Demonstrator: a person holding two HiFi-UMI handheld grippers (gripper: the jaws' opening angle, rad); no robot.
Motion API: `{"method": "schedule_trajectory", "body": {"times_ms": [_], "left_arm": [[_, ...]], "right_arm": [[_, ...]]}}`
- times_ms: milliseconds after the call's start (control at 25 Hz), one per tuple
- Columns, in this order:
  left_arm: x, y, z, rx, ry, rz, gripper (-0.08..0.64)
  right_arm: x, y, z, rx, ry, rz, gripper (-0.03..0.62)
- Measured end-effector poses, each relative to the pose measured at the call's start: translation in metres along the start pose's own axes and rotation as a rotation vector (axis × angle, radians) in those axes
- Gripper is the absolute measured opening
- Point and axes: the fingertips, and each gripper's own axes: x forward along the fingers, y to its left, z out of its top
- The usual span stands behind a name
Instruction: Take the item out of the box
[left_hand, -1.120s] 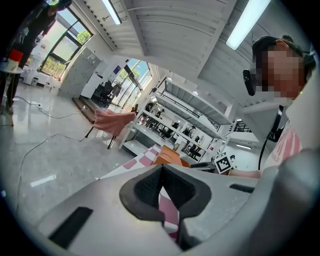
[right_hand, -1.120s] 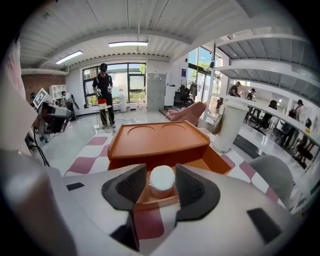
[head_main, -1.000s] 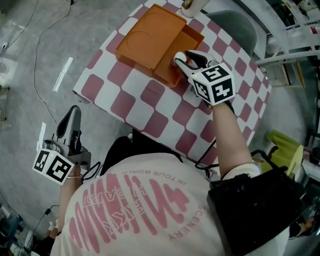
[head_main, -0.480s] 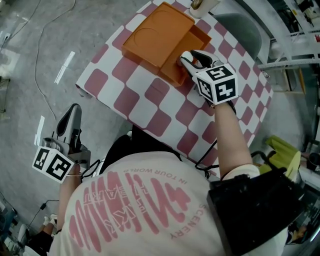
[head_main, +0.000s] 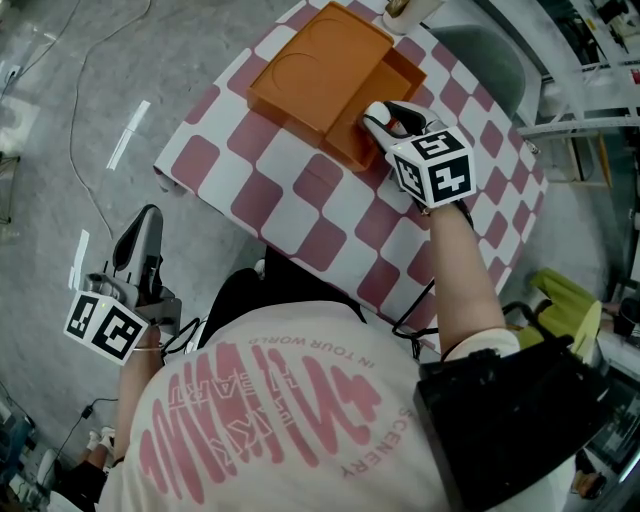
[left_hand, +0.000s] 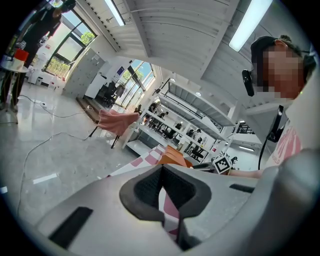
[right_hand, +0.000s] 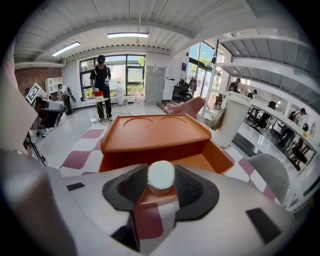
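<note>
An orange box (head_main: 385, 105) with its lid (head_main: 318, 62) swung open lies at the far end of the checkered table (head_main: 300, 215). My right gripper (head_main: 385, 118) hovers over the box's near edge, shut on a small round white item (head_main: 377, 122). In the right gripper view that item (right_hand: 161, 176) sits squeezed between both pads, with the box (right_hand: 220, 162) and the lid (right_hand: 155, 132) just beyond it. My left gripper (head_main: 138, 232) hangs off the table at lower left, over the floor, pads together with nothing in them (left_hand: 161, 172).
A white cylinder (head_main: 400, 10) stands at the table's far edge beside the box. A grey chair (head_main: 480, 50) sits to the right of the table. Cables (head_main: 75, 130) run across the floor on the left. People stand in the background (right_hand: 101, 85).
The right gripper stays at the box's near edge, still shut on the white item. Only the head view has shifted slightly. The left gripper has not moved.
</note>
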Motion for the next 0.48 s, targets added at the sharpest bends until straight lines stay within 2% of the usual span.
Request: {"method": "schedule_trajectory", "body": {"times_ms": [480], "left_arm": [[-0.0068,0.0047,0.0058,0.003,-0.017,0.011,0.007]], "right_arm": [[0.0018,-0.0003,-0.0001,0.016,0.019,-0.006,0.15]]}}
